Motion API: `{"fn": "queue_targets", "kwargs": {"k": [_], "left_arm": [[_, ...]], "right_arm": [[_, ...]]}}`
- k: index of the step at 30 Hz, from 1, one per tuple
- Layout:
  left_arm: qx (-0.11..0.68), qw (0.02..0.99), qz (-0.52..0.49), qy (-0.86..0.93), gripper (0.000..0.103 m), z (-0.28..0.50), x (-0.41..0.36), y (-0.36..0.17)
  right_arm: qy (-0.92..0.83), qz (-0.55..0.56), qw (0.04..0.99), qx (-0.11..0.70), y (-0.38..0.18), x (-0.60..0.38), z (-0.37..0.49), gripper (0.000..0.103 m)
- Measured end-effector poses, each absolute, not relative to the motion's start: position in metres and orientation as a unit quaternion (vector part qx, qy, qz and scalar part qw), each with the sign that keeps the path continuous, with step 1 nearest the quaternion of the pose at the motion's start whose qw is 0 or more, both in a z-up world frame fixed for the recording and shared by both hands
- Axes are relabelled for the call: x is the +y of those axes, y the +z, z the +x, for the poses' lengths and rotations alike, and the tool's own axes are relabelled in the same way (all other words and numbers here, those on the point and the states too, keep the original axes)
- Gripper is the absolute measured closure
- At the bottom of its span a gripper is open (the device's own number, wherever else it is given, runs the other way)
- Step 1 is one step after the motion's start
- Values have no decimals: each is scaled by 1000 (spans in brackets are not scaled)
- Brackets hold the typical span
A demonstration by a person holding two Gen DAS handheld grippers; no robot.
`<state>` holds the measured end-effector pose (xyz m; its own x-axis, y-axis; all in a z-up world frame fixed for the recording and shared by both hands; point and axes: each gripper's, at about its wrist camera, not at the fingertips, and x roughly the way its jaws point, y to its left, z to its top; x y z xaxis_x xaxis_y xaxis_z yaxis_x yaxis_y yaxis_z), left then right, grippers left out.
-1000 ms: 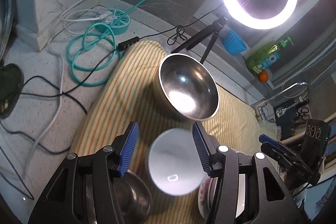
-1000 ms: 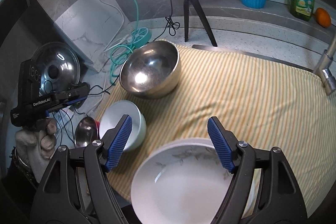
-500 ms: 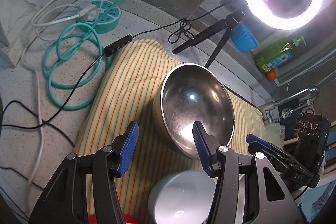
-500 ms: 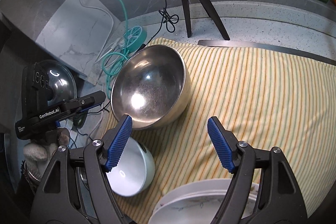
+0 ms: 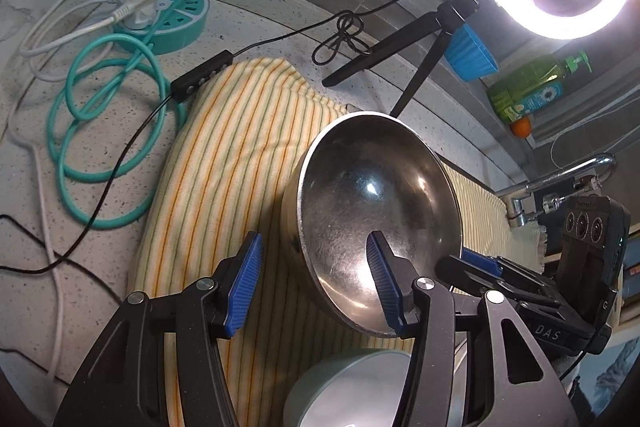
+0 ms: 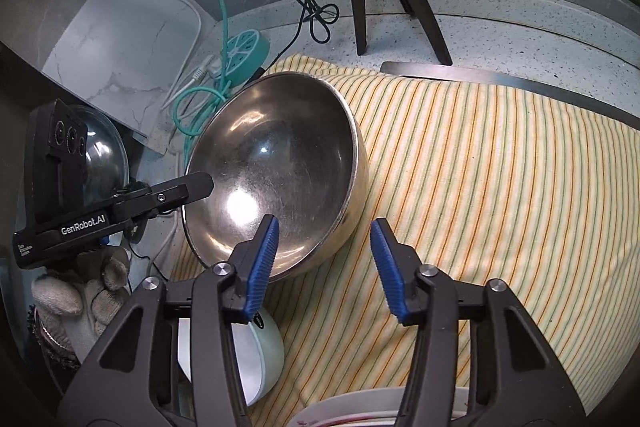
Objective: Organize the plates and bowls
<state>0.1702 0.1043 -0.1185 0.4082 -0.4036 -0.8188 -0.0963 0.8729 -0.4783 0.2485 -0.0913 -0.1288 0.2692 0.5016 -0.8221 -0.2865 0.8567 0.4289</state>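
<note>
Stainless steel bowl (image 6: 276,163) rests tilted on the striped cloth (image 6: 480,187) at the 10 o'clock side of the desk (image 5: 248,15), not yet nested or stacked; a pale bowl (image 6: 260,359) sits just beside it at 6 o'clock, and a white plate (image 6: 360,411) lies apart at the near edge. Left tool (image 5: 314,287) straddles the steel rim, unclenched; right tool (image 6: 324,263) has just been closing, its jaws bracketing the rim without pressing. Judgement: sorting is barely begun; every piece remains to be grouped.
</note>
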Motion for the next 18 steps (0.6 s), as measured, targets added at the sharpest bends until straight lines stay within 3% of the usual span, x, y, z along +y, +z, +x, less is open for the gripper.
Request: {"fn": "queue_targets", "kwargs": {"k": [3,6,18], "left_arm": [[536,806,-230,-99,53,171,101,-119],[539,804,-231,-103,59,172,98,-122],[531,814,-208,-108,59,162,80,-106]], "right_arm": [[251,100,785,558,-133,-89,252,66],[246,91,786,559,-136,-87,254,68],[236,84,794,554,-123,-99,234,70]]}}
